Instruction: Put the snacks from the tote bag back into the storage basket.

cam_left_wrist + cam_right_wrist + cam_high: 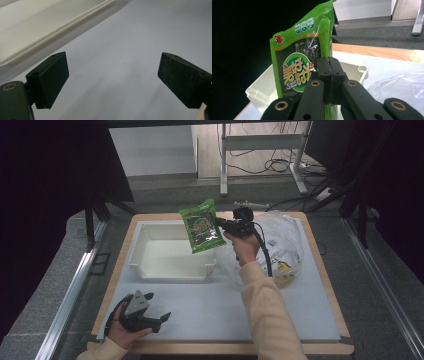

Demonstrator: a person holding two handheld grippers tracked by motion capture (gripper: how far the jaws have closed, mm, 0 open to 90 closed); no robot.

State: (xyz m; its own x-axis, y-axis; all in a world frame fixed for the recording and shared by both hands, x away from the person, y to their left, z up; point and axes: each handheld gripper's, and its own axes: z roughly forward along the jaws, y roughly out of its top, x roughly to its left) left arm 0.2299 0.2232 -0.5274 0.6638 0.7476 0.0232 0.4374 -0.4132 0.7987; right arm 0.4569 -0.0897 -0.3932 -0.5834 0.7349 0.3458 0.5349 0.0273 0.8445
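Resting low on pale grey table mat (210, 312), near edge: left gripper (159, 318), jaws spread wide, grasping nothing. Farther off, hovering over white tray (170, 268): right gripper (220, 223), clenching green seaweed packet (201, 225) by its edge, showing dark window, orange Chinese lettering, "Sweet Hour". Lying beyond, right: clear plastic bag (285, 237).

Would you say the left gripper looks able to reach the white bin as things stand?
Probably yes: the left gripper is open and holds nothing, and bare table lies between it and the white bin. The green snack packet hangs above the bin's far right corner, out of the way.
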